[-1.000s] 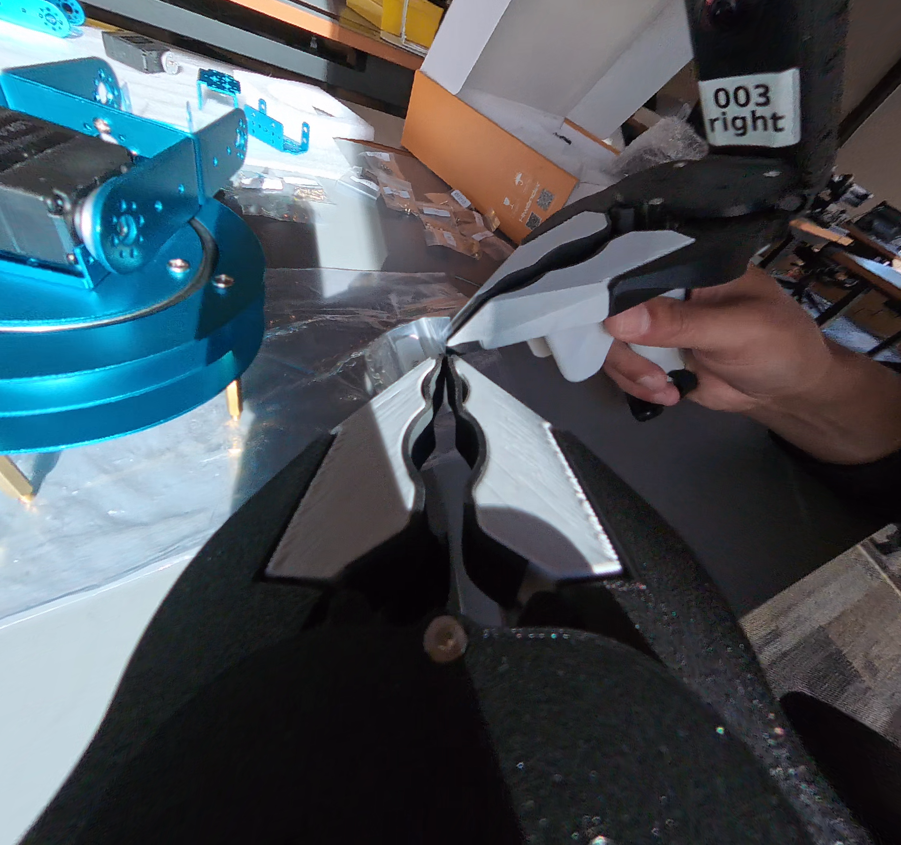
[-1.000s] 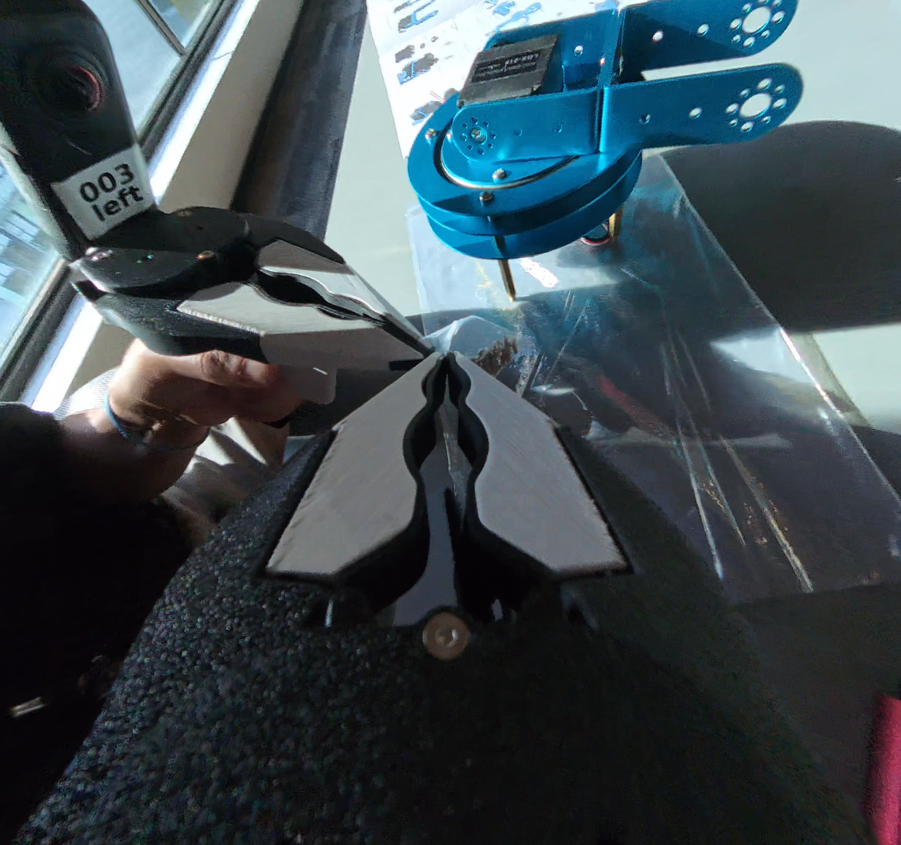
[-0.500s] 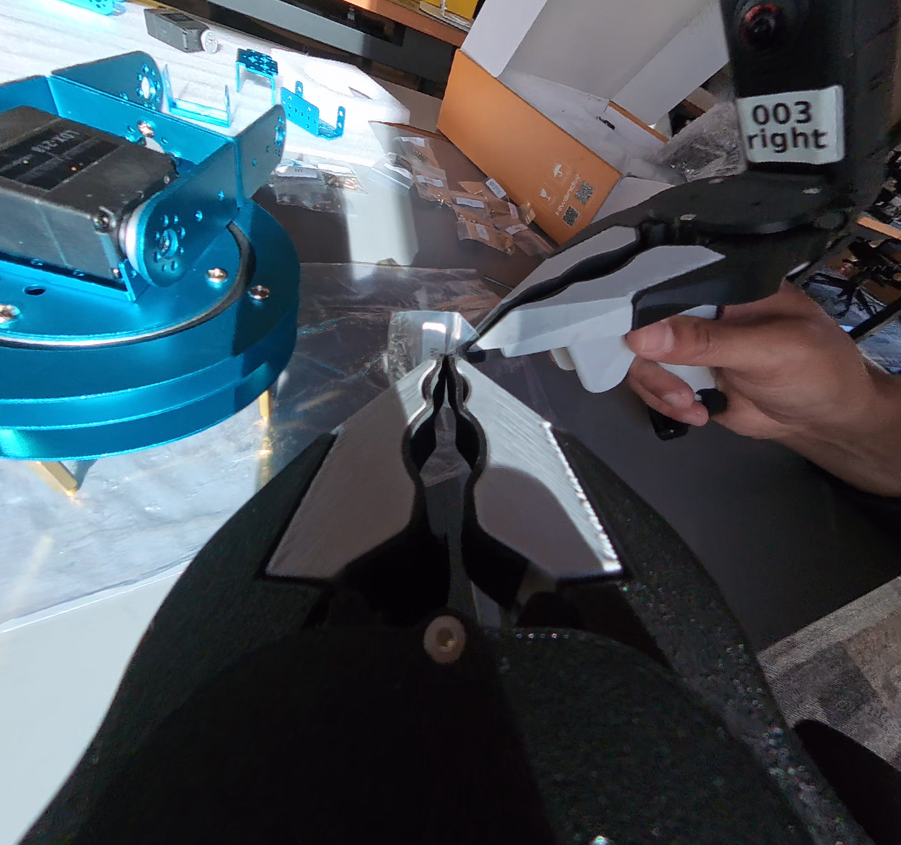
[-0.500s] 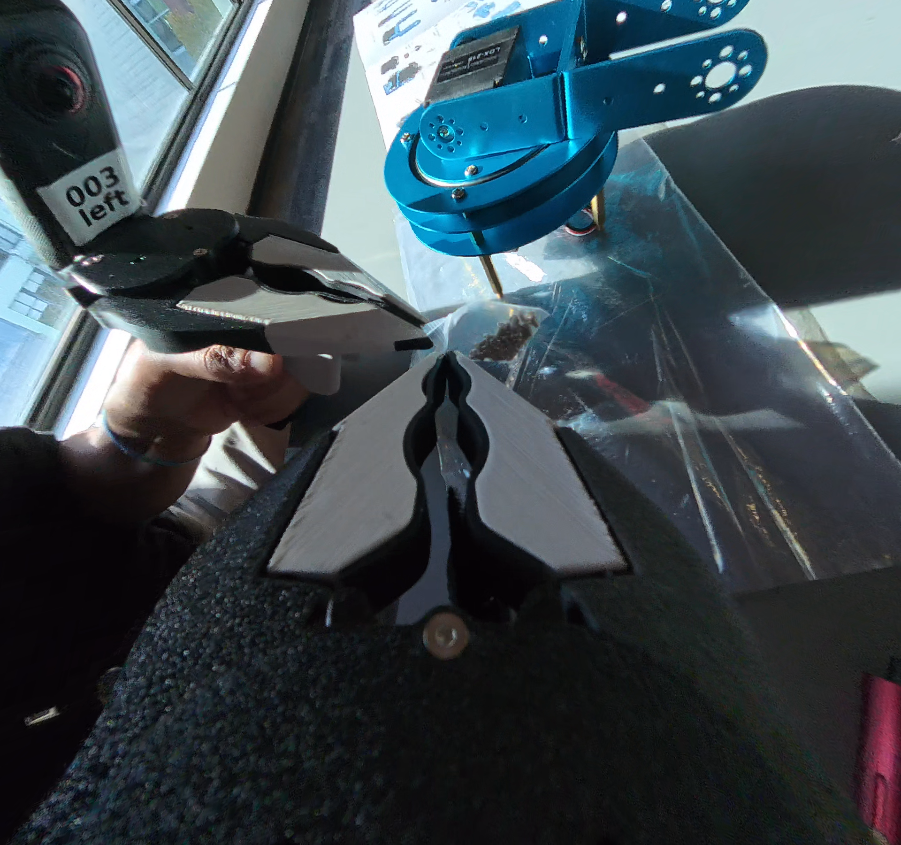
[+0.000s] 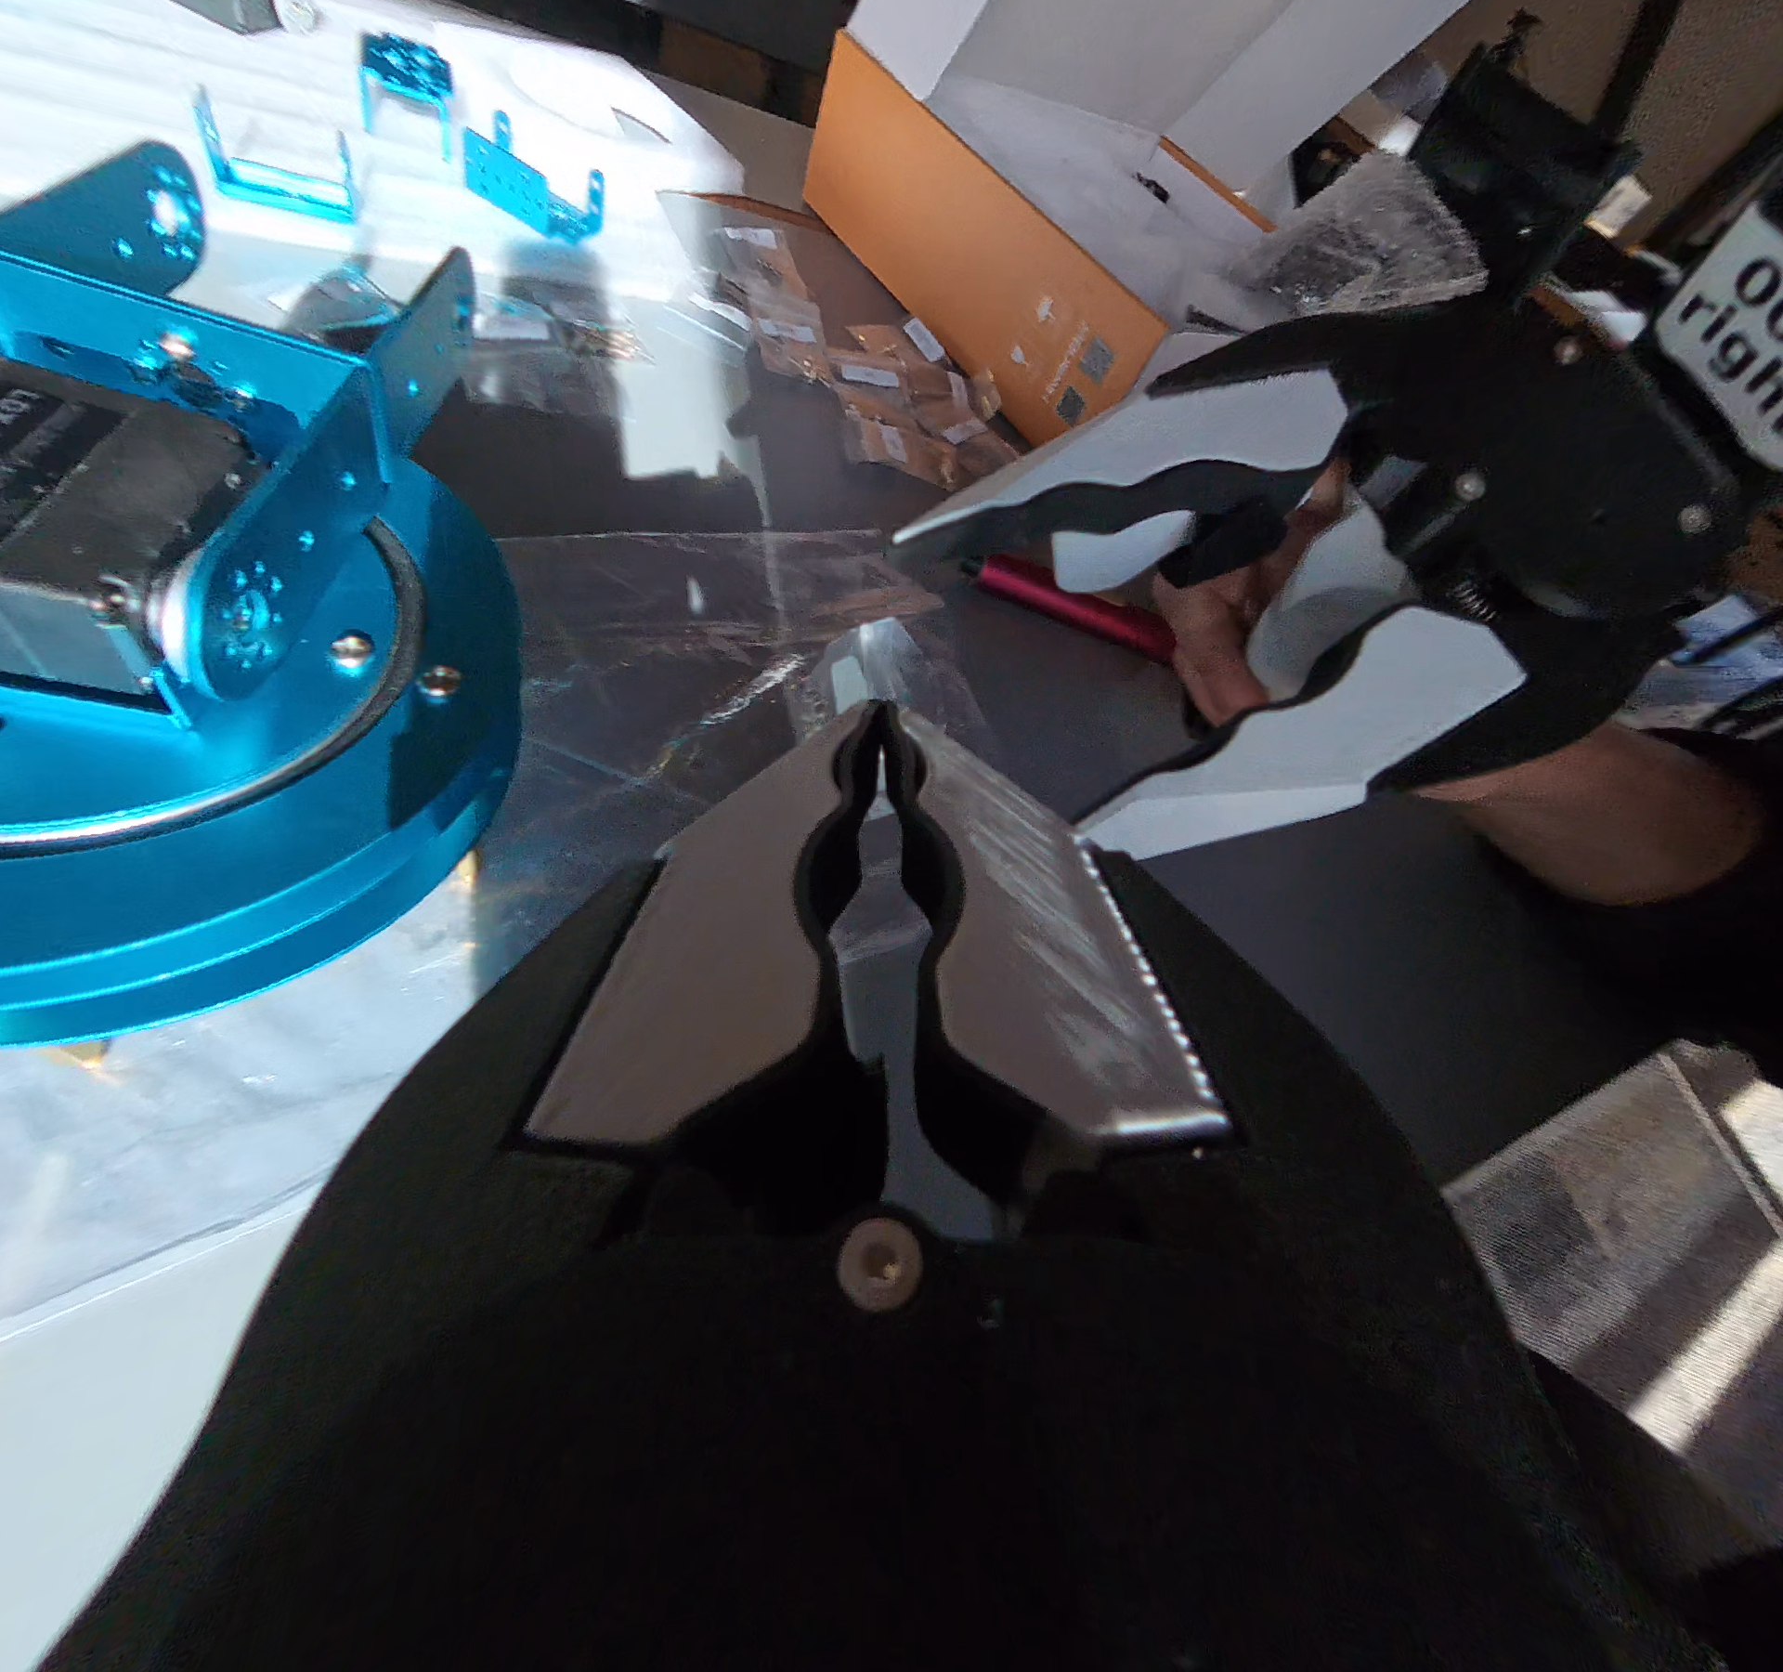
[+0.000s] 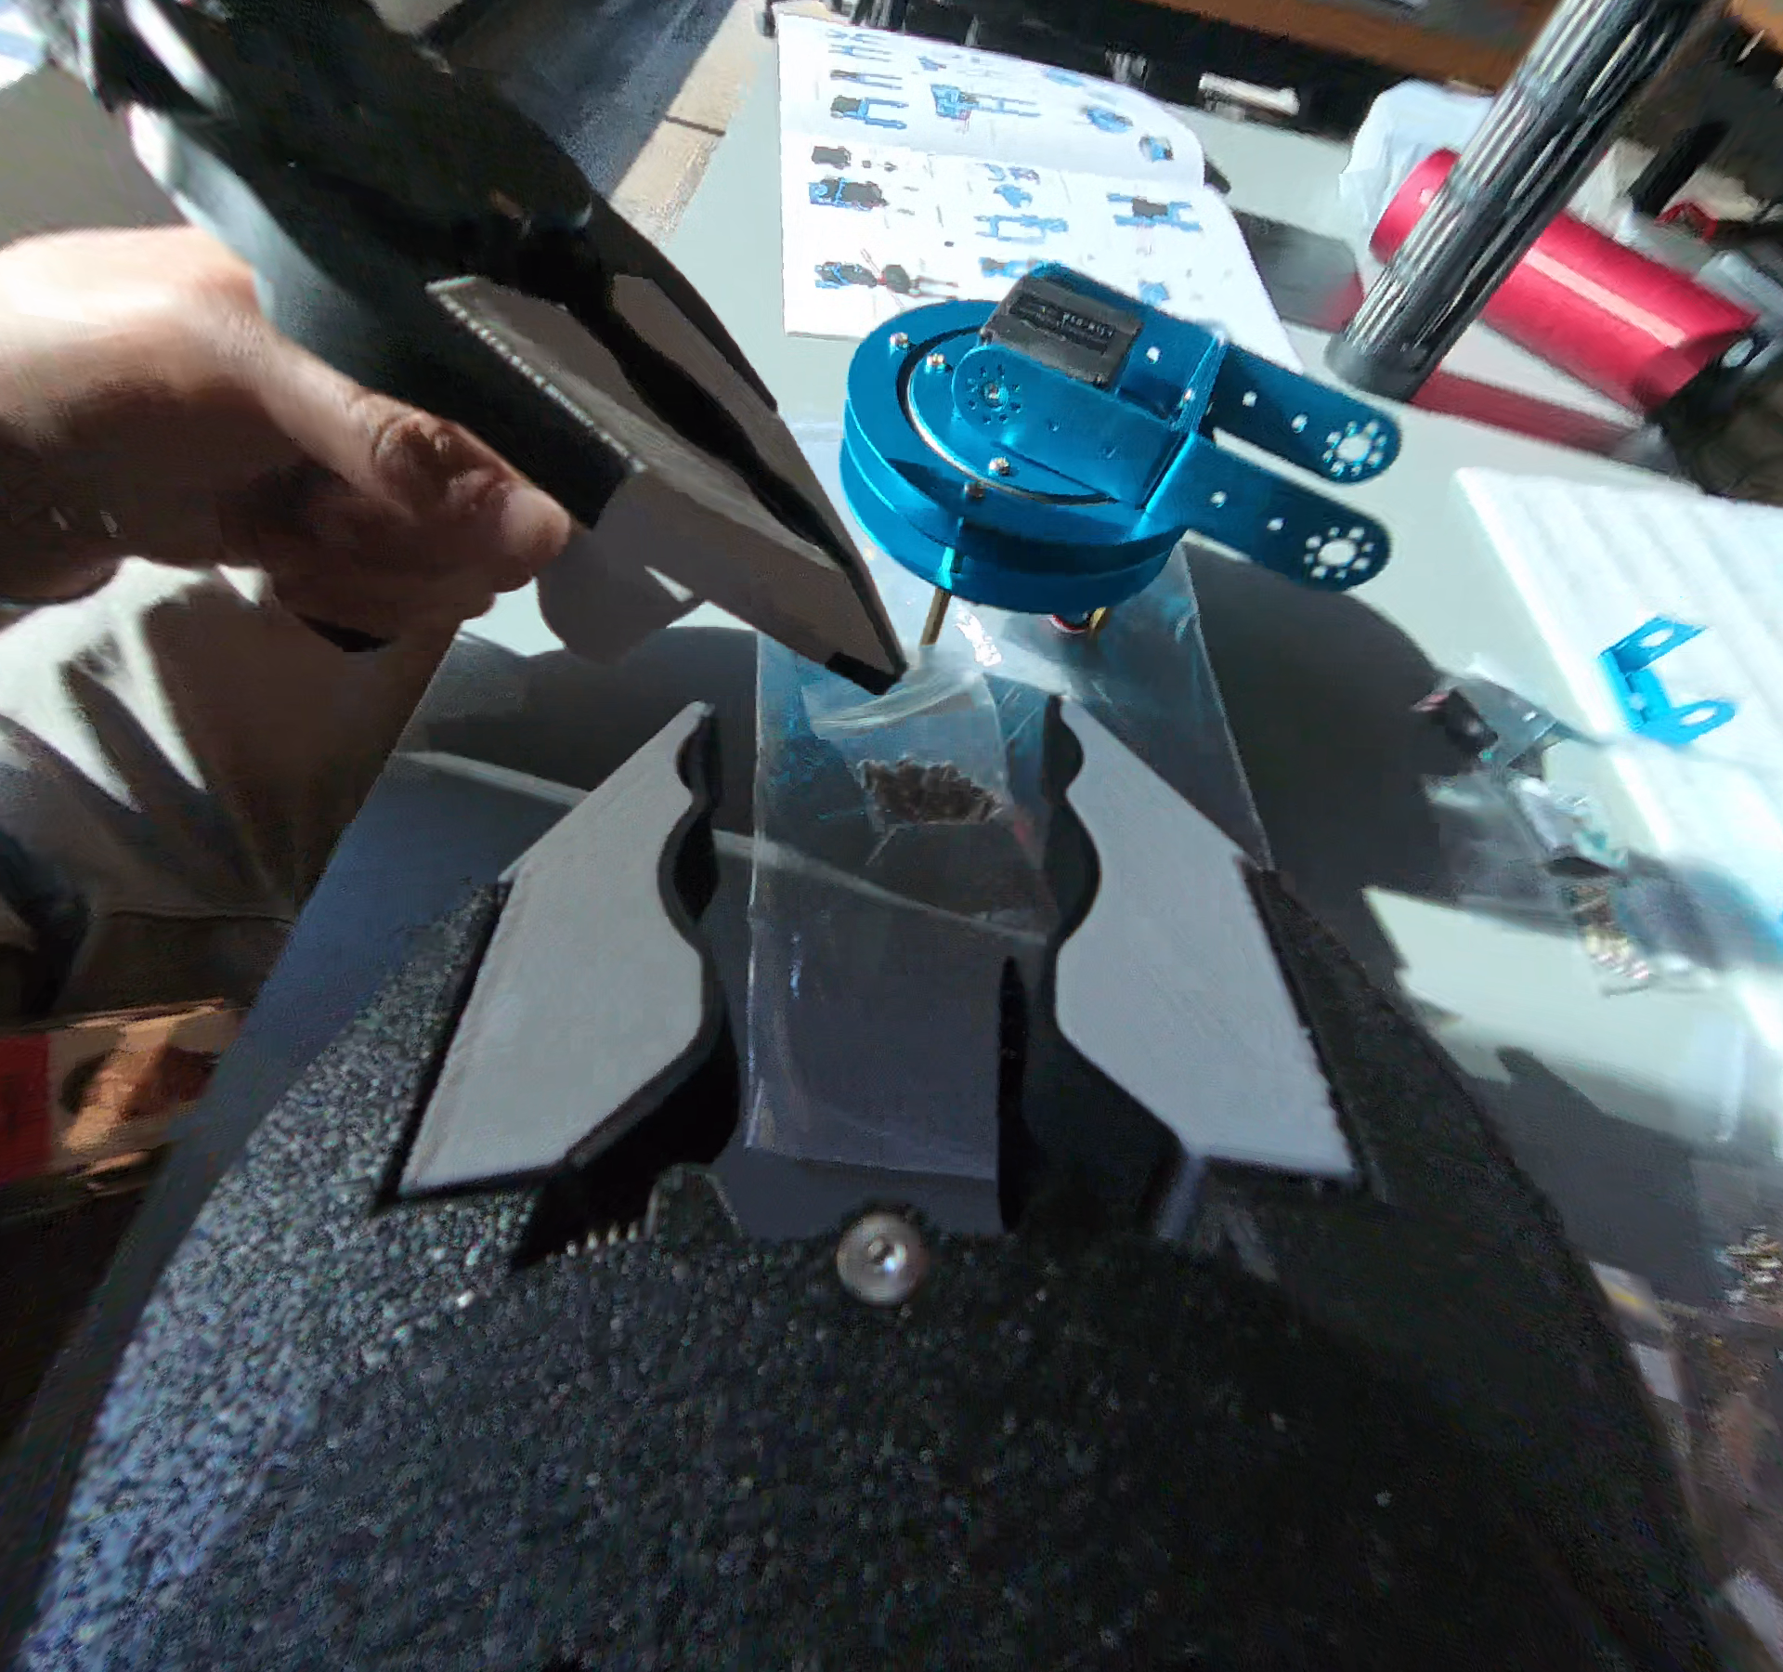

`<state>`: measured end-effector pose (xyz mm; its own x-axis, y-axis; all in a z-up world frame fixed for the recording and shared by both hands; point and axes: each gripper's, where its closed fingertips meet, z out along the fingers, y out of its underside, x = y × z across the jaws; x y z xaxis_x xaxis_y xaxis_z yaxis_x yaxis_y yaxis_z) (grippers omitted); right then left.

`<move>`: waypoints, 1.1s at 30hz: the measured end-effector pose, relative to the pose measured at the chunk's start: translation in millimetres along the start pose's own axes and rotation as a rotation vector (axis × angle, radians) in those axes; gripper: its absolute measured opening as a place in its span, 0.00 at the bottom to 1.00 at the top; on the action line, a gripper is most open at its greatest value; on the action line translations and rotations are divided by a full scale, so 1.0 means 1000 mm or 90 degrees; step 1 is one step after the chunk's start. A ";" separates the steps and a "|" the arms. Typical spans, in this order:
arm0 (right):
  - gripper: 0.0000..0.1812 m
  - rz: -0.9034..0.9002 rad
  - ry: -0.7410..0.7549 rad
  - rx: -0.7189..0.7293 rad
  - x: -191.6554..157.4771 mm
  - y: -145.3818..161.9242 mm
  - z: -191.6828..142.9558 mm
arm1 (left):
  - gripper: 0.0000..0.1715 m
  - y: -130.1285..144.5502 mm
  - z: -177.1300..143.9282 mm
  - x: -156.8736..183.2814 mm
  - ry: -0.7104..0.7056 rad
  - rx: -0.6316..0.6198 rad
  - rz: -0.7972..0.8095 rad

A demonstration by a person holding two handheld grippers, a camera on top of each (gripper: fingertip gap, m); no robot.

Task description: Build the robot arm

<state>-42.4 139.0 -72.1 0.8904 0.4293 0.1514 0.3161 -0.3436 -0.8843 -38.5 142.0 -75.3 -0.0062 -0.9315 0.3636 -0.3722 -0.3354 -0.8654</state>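
Note:
My left gripper [image 5: 880,717] is shut on the top edge of a small clear plastic bag [image 5: 873,665]. In the right wrist view the bag [image 6: 917,786] hangs from the left gripper's tip [image 6: 873,665] with several dark screws in it. My right gripper [image 6: 878,717] is open, its fingers on either side of the bag without touching it. In the left wrist view the right gripper [image 5: 989,682] stands open just right of the bag. A blue metal servo turntable [image 6: 1061,458] stands on a clear plastic sheet [image 6: 1138,680] just beyond; it also shows in the left wrist view [image 5: 241,661].
An orange and white box [image 5: 974,255], small parts bags [image 5: 897,390] and blue brackets [image 5: 531,178] lie behind. A magenta cylinder [image 5: 1071,603] lies near the right hand. An instruction sheet [image 6: 965,178], a red cylinder [image 6: 1563,313], a black pole [image 6: 1505,139] and a loose blue bracket [image 6: 1659,680] are around. Both grippers' tips are roughly 40 cm from the black pole [image 6: 1505,139].
My right gripper has opened, let go of the bag and drawn back. My left gripper stays shut on the bag, and both views have swung.

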 end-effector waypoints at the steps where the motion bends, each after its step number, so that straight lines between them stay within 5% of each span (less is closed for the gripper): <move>1: 0.40 -0.045 0.017 0.012 0.001 -0.002 -0.001 | 0.00 -0.002 0.000 0.002 0.024 -0.002 -0.028; 4: 0.45 -0.140 0.095 0.023 0.006 0.000 0.004 | 0.00 -0.006 0.000 0.014 0.115 -0.004 -0.127; 11: 0.31 -0.188 0.061 0.068 -0.014 -0.002 0.007 | 0.00 -0.001 -0.012 0.027 0.206 -0.025 -0.189; 18: 0.22 -0.164 0.012 0.072 -0.022 -0.004 0.006 | 0.00 0.004 -0.019 0.027 0.210 -0.049 -0.181; 20: 0.12 -0.164 0.016 0.077 -0.020 -0.006 0.004 | 0.00 0.006 -0.021 0.022 0.189 -0.054 -0.161; 26: 0.20 -0.170 -0.001 0.066 -0.026 -0.001 0.008 | 0.00 0.012 -0.022 0.024 0.160 -0.091 -0.097; 33: 0.13 -0.179 -0.003 0.064 -0.024 -0.001 0.005 | 0.00 0.016 -0.022 0.022 0.134 -0.113 -0.044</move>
<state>-66.2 133.1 -77.0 0.7703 0.5005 0.3951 0.5164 -0.1262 -0.8470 -65.0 119.1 -73.1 -0.1601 -0.8514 0.4995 -0.5356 -0.3501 -0.7685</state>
